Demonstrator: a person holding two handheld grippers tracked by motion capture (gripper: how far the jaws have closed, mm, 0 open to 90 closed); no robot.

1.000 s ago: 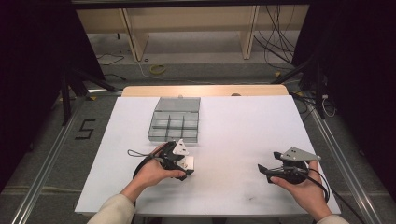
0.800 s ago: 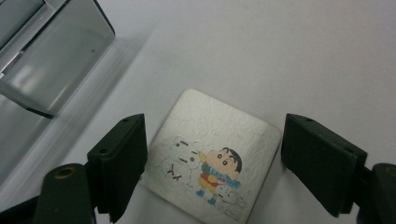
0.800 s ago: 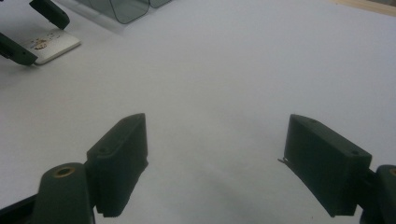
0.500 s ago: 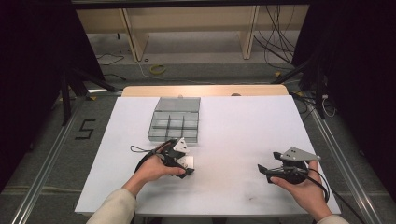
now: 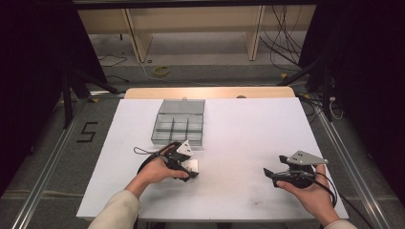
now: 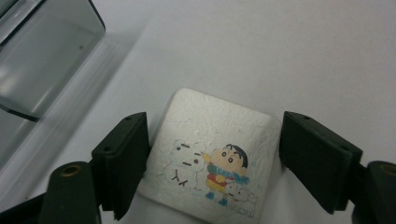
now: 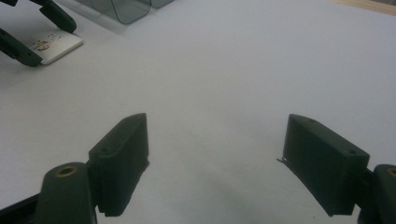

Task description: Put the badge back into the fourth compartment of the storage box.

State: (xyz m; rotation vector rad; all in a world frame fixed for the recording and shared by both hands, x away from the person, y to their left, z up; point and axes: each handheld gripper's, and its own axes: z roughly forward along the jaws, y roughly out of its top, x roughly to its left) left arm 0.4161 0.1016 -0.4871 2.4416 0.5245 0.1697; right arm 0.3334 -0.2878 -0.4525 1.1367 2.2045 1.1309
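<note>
A small white square tile [image 6: 210, 158] printed with a cartoon child and a snowman lies flat on the white table [image 5: 239, 138]. My left gripper [image 6: 217, 123] has just been closing on it, and both black pads now meet the tile's side edges. In the high view the left gripper [image 5: 190, 169] and the tile [image 5: 192, 165] sit just in front of the clear compartment box [image 5: 179, 124]. My right gripper [image 5: 268, 174] rests low at the right front of the table. Its jaws [image 7: 217, 126] stand wide apart over bare table with nothing between them.
The clear grey organiser box [image 6: 42, 60], divided into several compartments, stands at the table's middle back, close to the left gripper. A wooden strip [image 5: 205, 92] edges the far side. Cables [image 5: 286, 43] and a shelf frame lie on the floor beyond.
The left hand has shifted slightly and its jaws have drawn in around the tile. The right hand has stayed still.
</note>
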